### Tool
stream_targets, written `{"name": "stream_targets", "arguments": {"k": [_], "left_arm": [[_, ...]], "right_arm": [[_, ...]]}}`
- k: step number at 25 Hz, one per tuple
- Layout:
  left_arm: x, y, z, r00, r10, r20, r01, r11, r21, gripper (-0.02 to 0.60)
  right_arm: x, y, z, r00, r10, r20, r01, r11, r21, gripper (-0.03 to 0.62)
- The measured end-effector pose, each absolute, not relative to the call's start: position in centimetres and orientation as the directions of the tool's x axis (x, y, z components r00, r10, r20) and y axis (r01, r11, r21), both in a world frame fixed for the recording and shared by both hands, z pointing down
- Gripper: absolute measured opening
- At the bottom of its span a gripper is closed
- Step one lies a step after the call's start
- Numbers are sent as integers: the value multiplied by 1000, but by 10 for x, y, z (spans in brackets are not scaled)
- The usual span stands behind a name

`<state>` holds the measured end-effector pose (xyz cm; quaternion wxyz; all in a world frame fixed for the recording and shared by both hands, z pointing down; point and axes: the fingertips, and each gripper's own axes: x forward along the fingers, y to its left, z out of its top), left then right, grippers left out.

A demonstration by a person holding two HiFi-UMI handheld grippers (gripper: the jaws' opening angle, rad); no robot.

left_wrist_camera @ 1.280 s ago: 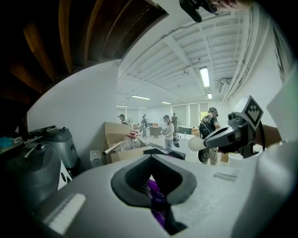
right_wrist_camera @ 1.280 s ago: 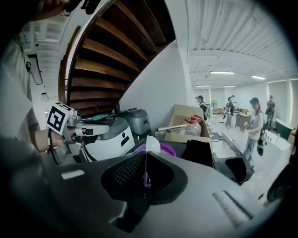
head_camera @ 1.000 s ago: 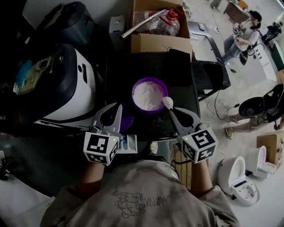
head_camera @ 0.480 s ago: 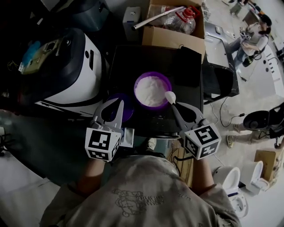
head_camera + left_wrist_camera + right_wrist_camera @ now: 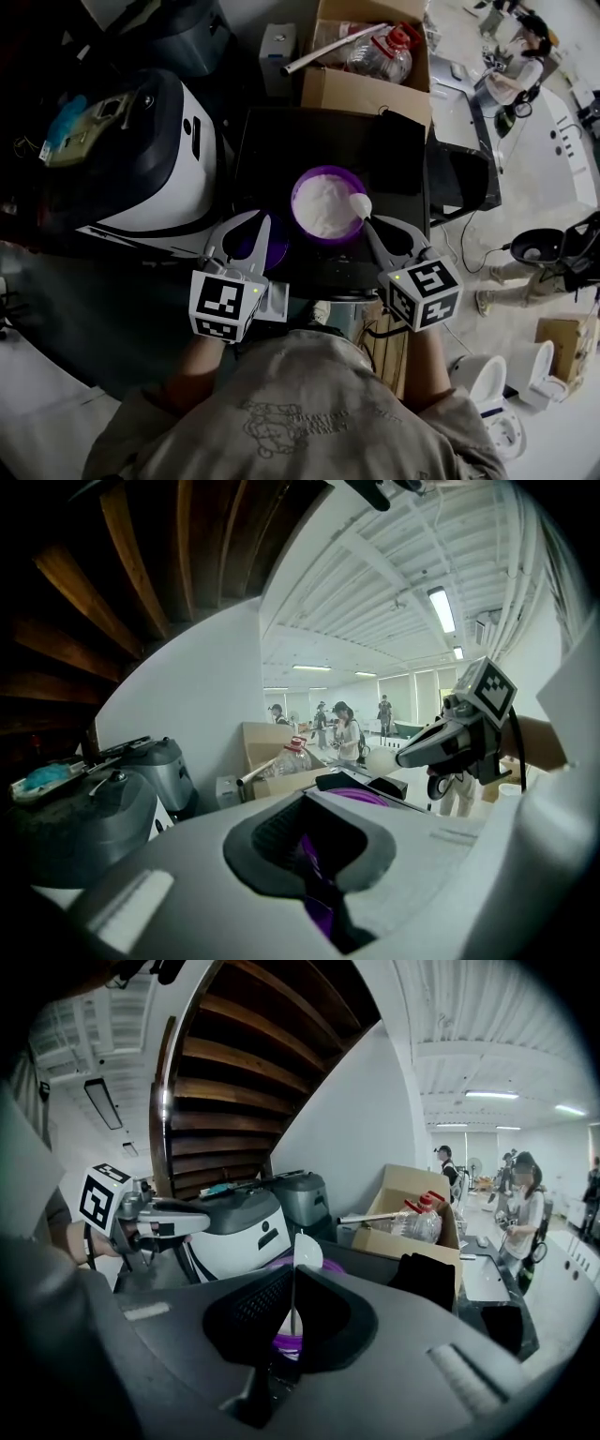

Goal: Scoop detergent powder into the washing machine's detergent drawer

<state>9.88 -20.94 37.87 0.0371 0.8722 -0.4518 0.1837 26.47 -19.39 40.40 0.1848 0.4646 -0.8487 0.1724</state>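
One purple bowl (image 5: 299, 191) of white powder (image 5: 325, 208) sits on the black tabletop (image 5: 281, 141). The left tongs (image 5: 255, 225) pinch one purple lid (image 5: 249, 247) beside it. The right tongs (image 5: 373, 227) clamp one white spoon (image 5: 360, 204) at the bowl's rim. One cardboard box (image 5: 361, 91) stands behind, in a bright hall.

No text, brand or number I can read in any view. The cube (image 5: 225, 305) on my left gripper (image 5: 246, 230) and the cube (image 5: 424, 293) on my right gripper (image 5: 368, 225) carry black-and-white square marker patterns, not letters or digits. My shirt (image 5: 300, 412) has a faint outlined print, too dim to read. The white appliance (image 5: 159, 159) bears a small dark mark on top, too small to make out.
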Motion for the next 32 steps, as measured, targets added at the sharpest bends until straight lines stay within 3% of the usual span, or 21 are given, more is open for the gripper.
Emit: {"name": "stream_targets", "arguments": {"k": [10, 20, 32], "left_arm": [[91, -229, 383, 561, -751, 349, -779, -621, -85, 0], [85, -232, 386, 590, -730, 344, -765, -642, -52, 0], [77, -228, 404, 602, -710, 365, -762, -648, -5, 0]], "right_arm": [[252, -235, 422, -417, -673, 611, -851, 525, -2, 35], [230, -260, 467, -269, -528, 805, -773, 617, 146, 35], [232, -280, 507, -104, -452, 886, -748, 622, 230, 35]]}}
